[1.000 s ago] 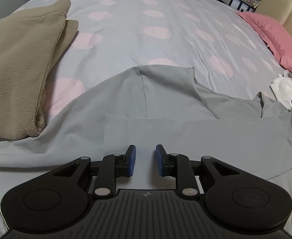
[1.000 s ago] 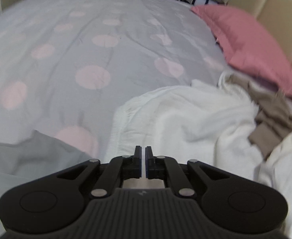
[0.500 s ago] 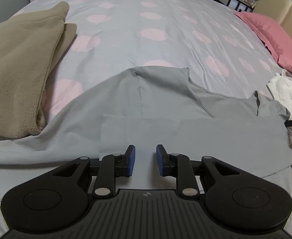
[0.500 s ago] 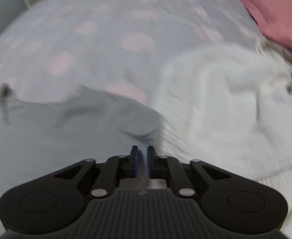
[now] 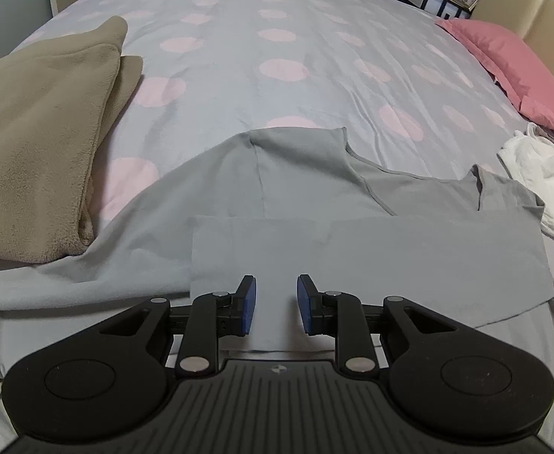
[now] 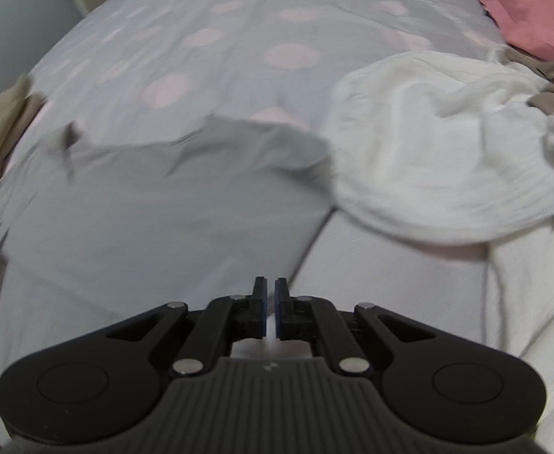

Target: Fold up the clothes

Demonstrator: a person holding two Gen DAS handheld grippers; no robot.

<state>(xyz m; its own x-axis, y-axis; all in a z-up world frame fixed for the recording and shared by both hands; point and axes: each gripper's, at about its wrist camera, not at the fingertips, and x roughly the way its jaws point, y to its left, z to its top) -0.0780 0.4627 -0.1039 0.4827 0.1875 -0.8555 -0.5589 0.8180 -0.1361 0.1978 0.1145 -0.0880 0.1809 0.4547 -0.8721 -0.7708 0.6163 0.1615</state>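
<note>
Before you, the shirt (image 5: 314,196) lies on the bed (image 5: 277,38), its near part folded over itself. A folded blanket (image 5: 38,143) sits to its left, a heap of clothes (image 5: 534,181) right, and a pillow (image 5: 511,64) behind the heap.

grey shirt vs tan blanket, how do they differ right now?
The grey shirt lies spread thin and flat, part folded, with one panel laid over it; the tan blanket is a thick folded stack. Shirt fabric looks smooth, blanket fleecy. The shirt lies right ahead of the open left tool; the blanket sits off to its left. Both rest on the bed.

Spotted bed (image 5: 277,38): grey shirt (image 5: 352,249), tan blanket (image 5: 38,143), white, possibly towelling, heap (image 6: 428,159).
</note>
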